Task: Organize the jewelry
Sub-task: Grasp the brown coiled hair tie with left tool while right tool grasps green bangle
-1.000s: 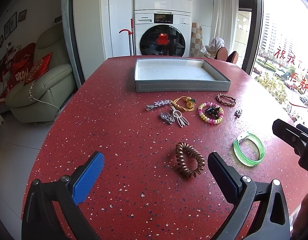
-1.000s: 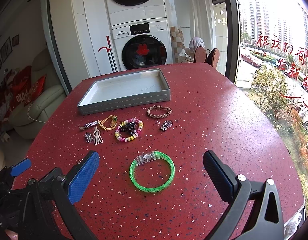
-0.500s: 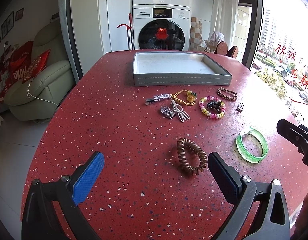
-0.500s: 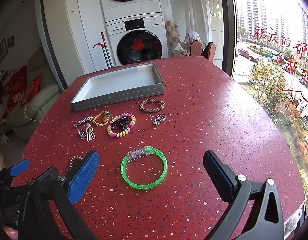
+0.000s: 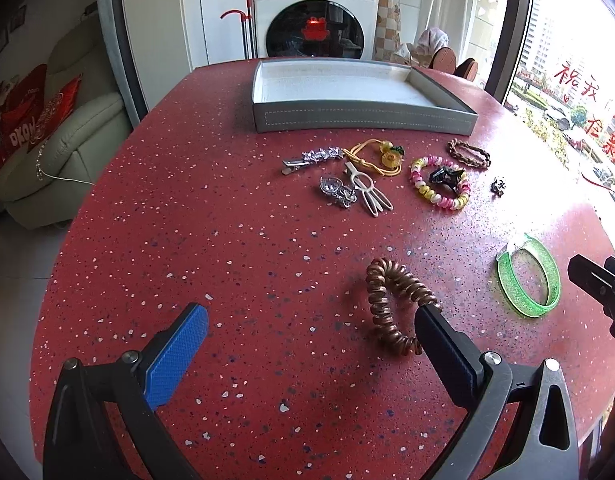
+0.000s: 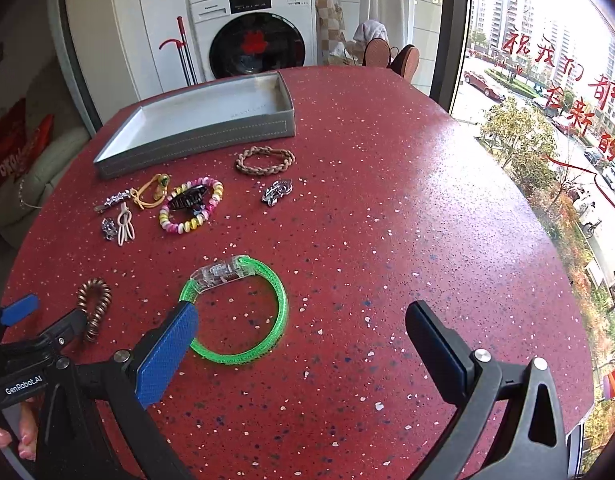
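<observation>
A grey tray (image 5: 363,116) with a white inside stands empty at the far side of the red table (image 5: 227,240); it also shows in the right wrist view (image 6: 195,142). Loose jewelry lies before it. My left gripper (image 5: 311,336) is open and empty; its right finger overlaps a brown spiral hair tie (image 5: 391,304). My right gripper (image 6: 303,336) is open and empty; its blue left finger overlaps the near-left rim of a green bangle (image 6: 267,304). The bangle also shows in the left wrist view (image 5: 527,276).
Between tray and grippers lie a pink-yellow bead bracelet (image 6: 191,208) with a black claw clip (image 6: 187,200) inside it, a braided brown bracelet (image 6: 265,160), silver clips (image 5: 313,158), a yellow cord charm (image 5: 383,152) and a small brooch (image 6: 277,191). The table edge curves at right.
Both grippers have moved forward and lower toward the table. The hair tie and the green bangle now sit close at the fingertips. Nothing on the table has moved.
</observation>
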Motion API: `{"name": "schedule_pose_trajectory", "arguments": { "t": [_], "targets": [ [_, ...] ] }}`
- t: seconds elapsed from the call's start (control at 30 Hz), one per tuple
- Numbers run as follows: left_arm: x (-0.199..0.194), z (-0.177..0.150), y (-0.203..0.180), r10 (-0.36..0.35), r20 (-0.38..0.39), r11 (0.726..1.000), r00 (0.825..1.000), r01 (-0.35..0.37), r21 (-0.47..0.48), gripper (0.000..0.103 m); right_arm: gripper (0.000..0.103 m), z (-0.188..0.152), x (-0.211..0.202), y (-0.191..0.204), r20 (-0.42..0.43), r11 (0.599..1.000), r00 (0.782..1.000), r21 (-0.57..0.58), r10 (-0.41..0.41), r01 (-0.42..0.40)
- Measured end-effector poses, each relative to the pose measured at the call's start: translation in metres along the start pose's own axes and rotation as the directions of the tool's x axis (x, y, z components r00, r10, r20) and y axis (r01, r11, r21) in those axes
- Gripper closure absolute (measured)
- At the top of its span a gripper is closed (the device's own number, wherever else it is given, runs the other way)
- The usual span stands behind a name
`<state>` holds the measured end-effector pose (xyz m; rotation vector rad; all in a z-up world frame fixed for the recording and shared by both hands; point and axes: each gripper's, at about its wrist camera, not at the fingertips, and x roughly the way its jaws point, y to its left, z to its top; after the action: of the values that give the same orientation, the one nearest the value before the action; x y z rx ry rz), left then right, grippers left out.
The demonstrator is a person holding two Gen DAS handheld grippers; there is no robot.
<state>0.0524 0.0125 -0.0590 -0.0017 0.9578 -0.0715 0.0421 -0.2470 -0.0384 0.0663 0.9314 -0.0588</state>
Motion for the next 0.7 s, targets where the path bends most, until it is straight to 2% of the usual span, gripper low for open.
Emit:
{"name": "schedule_pose_trajectory", "arguments": {
  "t": [0.07,0.17,0.3,0.43,0.47,0.53,0.57,0.6,0.63,0.7],
  "targets": [
    [0.006,0.001,-0.003,-0.013,-0.017,1.000,1.000,0.013,0.014,0.000,0.001,0.000,0.006,0.002,-0.023,1.000,1.000,-0.014,-0.003,0.003],
    [0.012,0.002,-0.009,-0.015,-0.020,0.999,1.000,0.015,0.034,0.000,0.011,0.002,0.017,0.006,-0.052,0.999,0.999,-0.033,-0.015,0.013],
    [0.017,0.002,-0.019,-0.023,-0.034,0.997,0.999,0.025,0.068,0.001,0.030,0.002,0.027,0.011,-0.087,0.999,0.996,-0.047,-0.019,0.015],
    [0.017,0.001,-0.026,-0.034,-0.019,0.995,0.999,0.035,0.096,0.014,0.046,0.000,0.034,0.015,-0.106,0.998,0.994,-0.053,-0.020,0.015],
    [0.016,0.001,-0.027,-0.043,-0.016,0.994,0.999,0.045,0.103,0.022,0.048,-0.001,0.034,0.016,-0.108,0.998,0.994,-0.056,-0.018,0.012],
    [0.014,0.001,-0.030,-0.057,-0.010,0.992,0.998,0.057,0.116,0.034,0.062,0.000,0.033,0.018,-0.112,0.998,0.994,-0.063,-0.014,0.007],
    [0.013,0.002,-0.030,-0.064,-0.008,0.990,0.998,0.064,0.123,0.048,0.068,0.000,0.032,0.019,-0.112,0.998,0.994,-0.066,-0.012,0.004],
    [0.012,0.002,-0.031,-0.072,-0.006,0.989,0.997,0.073,0.131,0.057,0.079,0.001,0.032,0.019,-0.113,0.998,0.994,-0.067,-0.008,0.001],
    [0.012,0.004,-0.032,-0.074,-0.006,0.987,0.997,0.074,0.139,0.071,0.089,0.001,0.031,0.019,-0.115,0.998,0.993,-0.065,-0.003,-0.004],
    [0.012,0.005,-0.029,-0.102,-0.011,0.985,0.995,0.103,0.138,0.074,0.095,0.002,0.031,0.019,-0.114,0.998,0.993,-0.060,0.005,-0.012]
  ]
}}
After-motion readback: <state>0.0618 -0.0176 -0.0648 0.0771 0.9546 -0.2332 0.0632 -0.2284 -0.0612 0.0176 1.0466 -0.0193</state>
